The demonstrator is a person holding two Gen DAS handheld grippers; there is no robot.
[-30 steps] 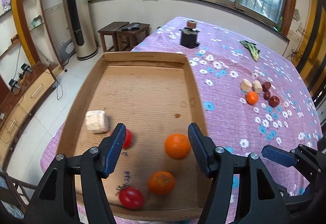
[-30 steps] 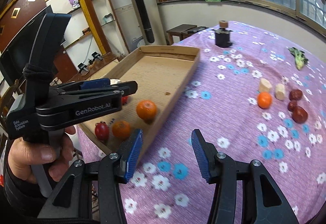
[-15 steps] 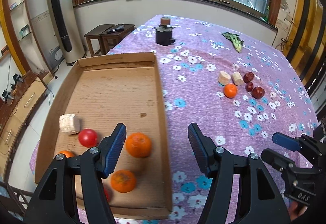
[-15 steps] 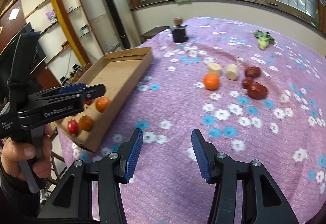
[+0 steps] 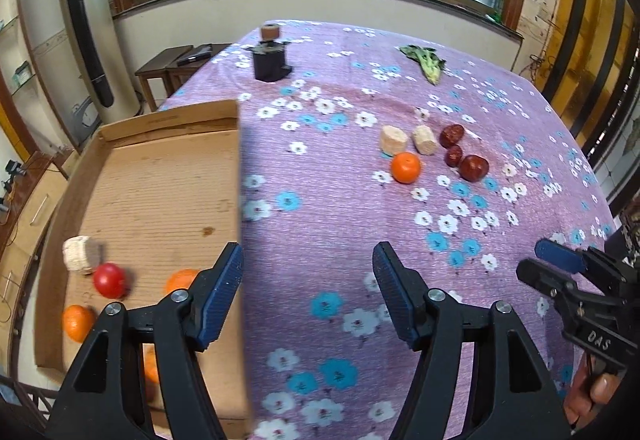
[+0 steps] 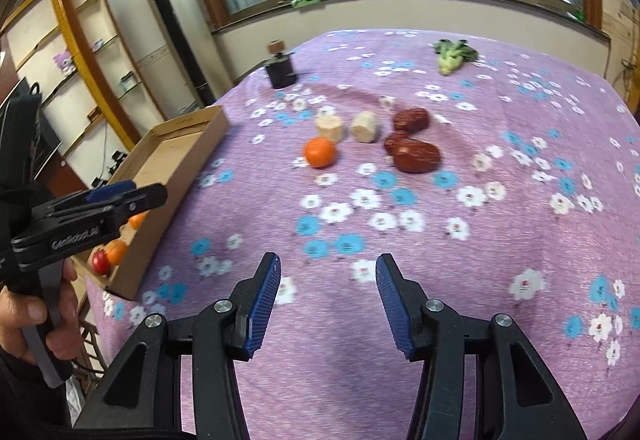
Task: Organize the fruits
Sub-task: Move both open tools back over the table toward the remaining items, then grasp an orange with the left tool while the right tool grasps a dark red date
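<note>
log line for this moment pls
left gripper: open, empty | right gripper: open, empty | cardboard tray: holds fruit | orange: on tablecloth

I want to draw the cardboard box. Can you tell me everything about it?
The shallow brown cardboard tray lies flat on the left edge of the purple flowered tablecloth, with low upright walls and a ribbed floor. Inside, at its near end, sit orange tangerines, a red tomato and a pale beige chunk.

Both wrist views look forward and down across the purple flowered bench [image 5: 320, 199], sharing the small round orange fruit [image 5: 405, 167] [image 6: 319, 152]; the left sits nearer the shallow brown cardboard tray [image 5: 168, 127].
</note>
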